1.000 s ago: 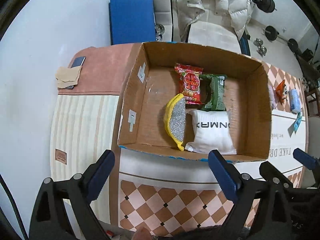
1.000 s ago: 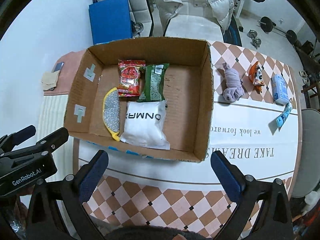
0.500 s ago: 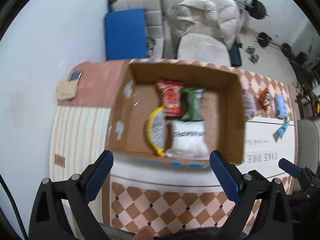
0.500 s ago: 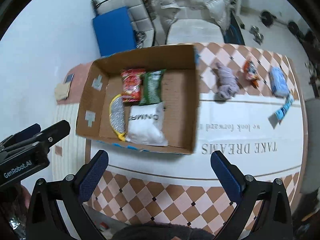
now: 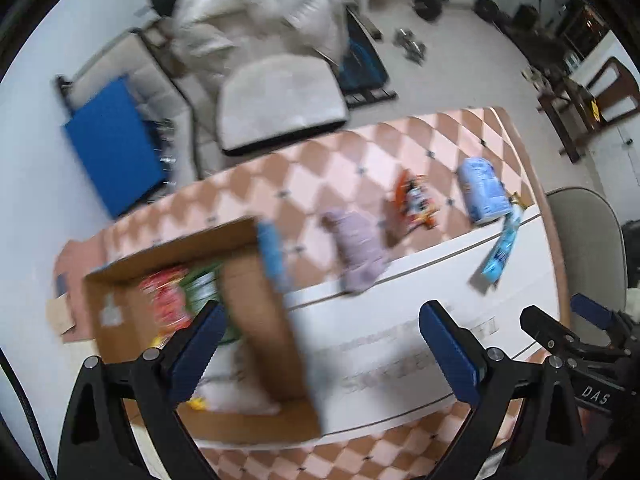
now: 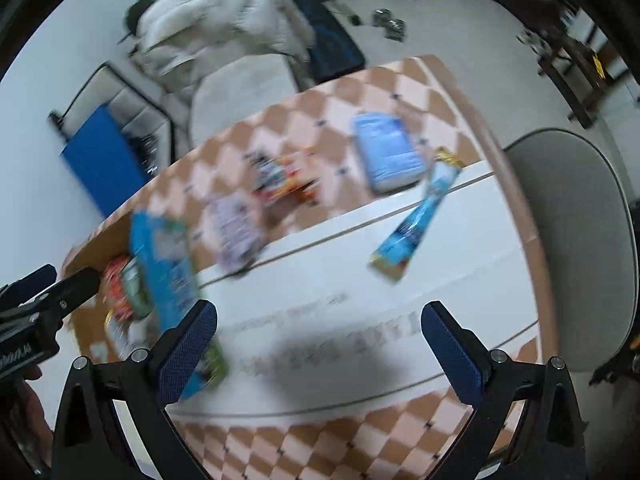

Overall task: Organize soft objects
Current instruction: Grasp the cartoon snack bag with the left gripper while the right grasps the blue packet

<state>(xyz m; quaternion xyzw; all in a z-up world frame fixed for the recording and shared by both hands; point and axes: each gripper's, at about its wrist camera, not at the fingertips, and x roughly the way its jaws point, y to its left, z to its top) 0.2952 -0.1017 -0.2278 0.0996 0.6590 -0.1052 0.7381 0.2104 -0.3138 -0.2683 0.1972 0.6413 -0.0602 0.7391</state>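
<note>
Both views are blurred by motion. The cardboard box (image 5: pixel 260 320) sits at the lower left of the left wrist view, with red and green snack packs (image 5: pixel 176 300) inside. On the checked tablecloth lie a lilac cloth bundle (image 5: pixel 360 252), an orange toy pack (image 5: pixel 416 200), a pale blue tissue pack (image 5: pixel 482 192) and a long blue sachet (image 5: pixel 500 252). The right wrist view shows the same cloth bundle (image 6: pixel 236 232), toy pack (image 6: pixel 284 180), tissue pack (image 6: pixel 386 156) and sachet (image 6: pixel 420 220). My left gripper (image 5: pixel 320 348) and right gripper (image 6: pixel 318 344) are both open and hold nothing, above the table's near part.
A white padded chair (image 5: pixel 280 104) with a puffy coat stands behind the table, a blue board (image 5: pixel 112 144) beside it. A grey seat (image 6: pixel 572 240) is at the table's right end. Weights lie on the floor at the back.
Both grippers have swung to the right, away from the box and toward the loose items on the table. The box has slid to the left of both views. Both grippers stay open.
</note>
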